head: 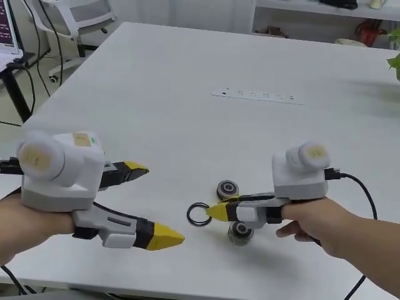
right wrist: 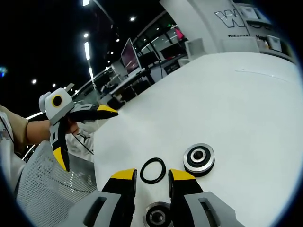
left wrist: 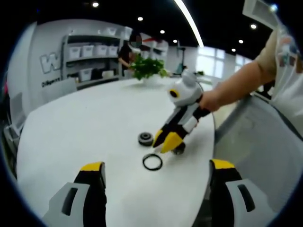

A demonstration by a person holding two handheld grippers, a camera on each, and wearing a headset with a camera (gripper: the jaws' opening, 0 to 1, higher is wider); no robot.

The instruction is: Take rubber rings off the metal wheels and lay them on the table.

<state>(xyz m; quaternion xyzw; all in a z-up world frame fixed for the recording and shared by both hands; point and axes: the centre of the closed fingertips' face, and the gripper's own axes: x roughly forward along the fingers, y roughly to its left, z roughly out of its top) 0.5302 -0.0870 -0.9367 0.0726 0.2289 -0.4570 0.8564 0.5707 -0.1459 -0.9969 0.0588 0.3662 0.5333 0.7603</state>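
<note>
A loose black rubber ring (head: 199, 214) (left wrist: 152, 162) (right wrist: 153, 170) lies flat on the white table (head: 187, 94). My right gripper (head: 214, 211) (right wrist: 153, 176) hovers just behind it, jaws slightly open, nothing between them. One metal wheel (head: 227, 189) (right wrist: 199, 159) (left wrist: 146, 138) lies beside the ring. A second wheel (head: 240, 232) (right wrist: 158, 216) sits under the right gripper's jaws. My left gripper (head: 156, 203) (left wrist: 156, 170) is held to the left of the ring, open wide and holding nothing. It also appears in the right gripper view (right wrist: 87, 137).
A white power strip (head: 257, 96) lies flat at the table's far middle. An office chair (head: 75, 19) stands beyond the far left corner. A potted plant (left wrist: 147, 68) stands at the table's right end. The near table edge runs just below both grippers.
</note>
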